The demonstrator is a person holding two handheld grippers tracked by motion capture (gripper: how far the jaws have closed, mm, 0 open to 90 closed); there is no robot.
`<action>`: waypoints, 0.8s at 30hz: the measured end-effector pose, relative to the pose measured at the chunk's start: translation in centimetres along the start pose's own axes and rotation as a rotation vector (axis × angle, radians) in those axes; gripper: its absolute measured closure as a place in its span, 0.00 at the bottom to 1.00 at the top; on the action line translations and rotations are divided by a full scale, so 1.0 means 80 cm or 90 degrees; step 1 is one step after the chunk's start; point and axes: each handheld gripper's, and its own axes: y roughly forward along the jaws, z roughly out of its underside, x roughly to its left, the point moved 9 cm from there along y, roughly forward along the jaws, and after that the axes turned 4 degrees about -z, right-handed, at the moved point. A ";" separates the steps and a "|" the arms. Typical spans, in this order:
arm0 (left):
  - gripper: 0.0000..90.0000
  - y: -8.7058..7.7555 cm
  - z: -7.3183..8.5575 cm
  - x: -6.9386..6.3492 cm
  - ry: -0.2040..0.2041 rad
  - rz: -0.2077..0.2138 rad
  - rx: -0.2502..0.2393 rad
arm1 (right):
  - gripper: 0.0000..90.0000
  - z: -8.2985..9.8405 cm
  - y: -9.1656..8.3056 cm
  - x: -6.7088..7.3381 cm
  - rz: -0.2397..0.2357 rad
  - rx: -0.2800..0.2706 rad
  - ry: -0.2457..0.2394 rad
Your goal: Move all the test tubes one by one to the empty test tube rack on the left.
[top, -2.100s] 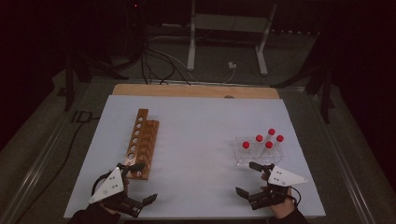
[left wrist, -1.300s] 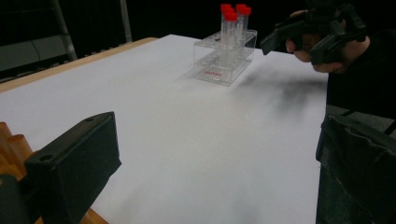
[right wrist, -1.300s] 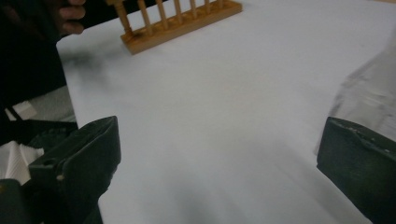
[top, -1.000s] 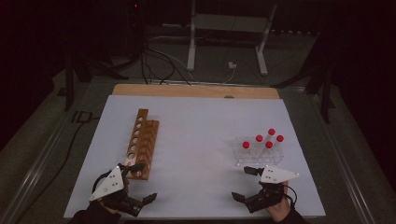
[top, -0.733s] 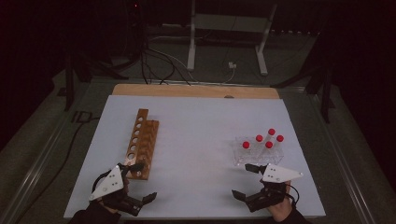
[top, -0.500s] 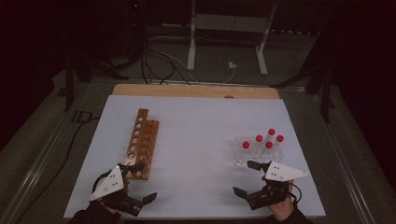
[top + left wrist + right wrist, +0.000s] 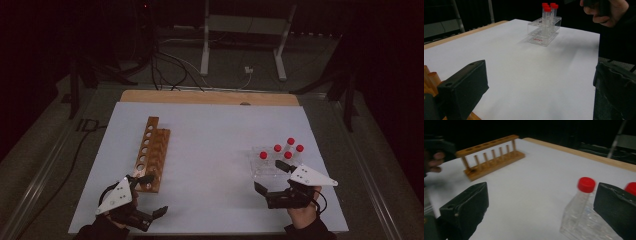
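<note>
A wooden tube rack (image 7: 152, 152) with empty holes lies left of centre on the white table top (image 7: 210, 150). At the right stands a clear plastic rack (image 7: 272, 165) holding several red-capped tubes (image 7: 276, 148). My left gripper (image 7: 150, 196) hovers open at the wooden rack's near end. My right gripper (image 7: 271, 177) is open just in front of the clear rack. In the right gripper view its jaws stand wide around one red-capped tube (image 7: 586, 185) at the clear rack's (image 7: 584, 222) corner, with the wooden rack (image 7: 491, 156) beyond. The left gripper (image 7: 539, 95) faces the clear rack (image 7: 544, 32) across the table.
A wooden strip (image 7: 210, 97) borders the table's far edge. Behind it stand a metal frame (image 7: 245, 30) and cables (image 7: 165, 65) on the dark floor. The person's other hand (image 7: 604, 12) shows at the top right of the left gripper view.
My right gripper dipped slightly toward the near edge, then came back up close to the clear rack. The left gripper has hardly moved. Both stay open.
</note>
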 end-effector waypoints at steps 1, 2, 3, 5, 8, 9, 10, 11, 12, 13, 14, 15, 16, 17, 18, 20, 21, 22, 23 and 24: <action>0.00 0.000 0.000 0.000 0.000 0.000 0.000 | 0.00 -0.001 0.001 -0.002 0.006 0.000 0.002; 0.00 0.000 0.000 0.000 0.000 0.000 0.000 | 0.00 -0.001 0.002 -0.004 0.015 0.002 0.005; 0.00 0.000 0.000 0.000 0.000 0.000 0.000 | 0.00 -0.001 0.002 -0.004 0.015 0.002 0.005; 0.00 0.000 0.000 -0.001 0.000 0.001 -0.001 | 0.00 0.000 0.007 -0.012 0.052 0.013 0.016; 0.00 0.000 0.000 0.000 0.000 0.000 -0.001 | 0.00 0.003 0.012 -0.015 0.067 0.031 0.022; 0.00 0.000 0.000 0.000 0.000 0.000 -0.001 | 0.00 0.005 0.014 -0.015 0.070 0.036 0.026; 0.00 0.000 0.000 0.000 0.000 0.000 -0.001 | 0.00 0.006 0.015 -0.016 0.073 0.042 0.028; 0.00 0.000 0.000 0.000 0.000 0.000 -0.002 | 0.02 0.007 0.016 -0.017 0.077 0.046 0.030; 0.00 0.000 0.000 0.000 0.000 0.000 -0.002 | 0.11 0.008 0.018 -0.019 0.084 0.050 0.035; 0.00 0.000 0.000 0.000 0.000 0.001 -0.002 | 0.11 0.009 0.019 -0.020 0.087 0.054 0.039; 0.00 0.000 0.000 0.000 0.000 0.001 -0.001 | 0.12 0.011 0.020 -0.022 0.092 0.062 0.044; 0.00 0.000 0.000 -0.001 0.000 0.001 -0.001 | 0.17 0.013 0.022 -0.024 0.098 0.068 0.045; 0.00 0.000 0.000 -0.001 0.000 0.001 -0.001 | 0.17 0.013 0.022 -0.024 0.098 0.068 0.045; 0.00 0.000 0.000 -0.001 0.000 0.001 -0.001 | 0.18 0.017 0.024 -0.029 0.115 0.081 0.053; 0.00 0.000 0.000 -0.001 0.000 0.000 -0.001 | 0.20 0.019 0.025 -0.032 0.123 0.089 0.056; 0.00 0.000 0.000 -0.001 0.000 0.001 -0.001 | 0.28 0.023 0.027 -0.035 0.137 0.102 0.063; 0.00 0.000 0.000 -0.001 0.000 0.001 0.000 | 0.28 0.023 0.027 -0.035 0.137 0.102 0.063; 0.00 0.000 0.000 -0.001 0.001 0.001 0.000 | 0.30 0.024 0.027 -0.037 0.141 0.107 0.067; 0.00 0.000 0.000 -0.001 0.000 0.002 0.000 | 0.35 0.026 0.029 -0.040 0.152 0.118 0.071; 0.00 0.000 0.001 0.000 0.000 0.002 0.001 | 0.38 0.027 0.030 -0.040 0.152 0.120 0.074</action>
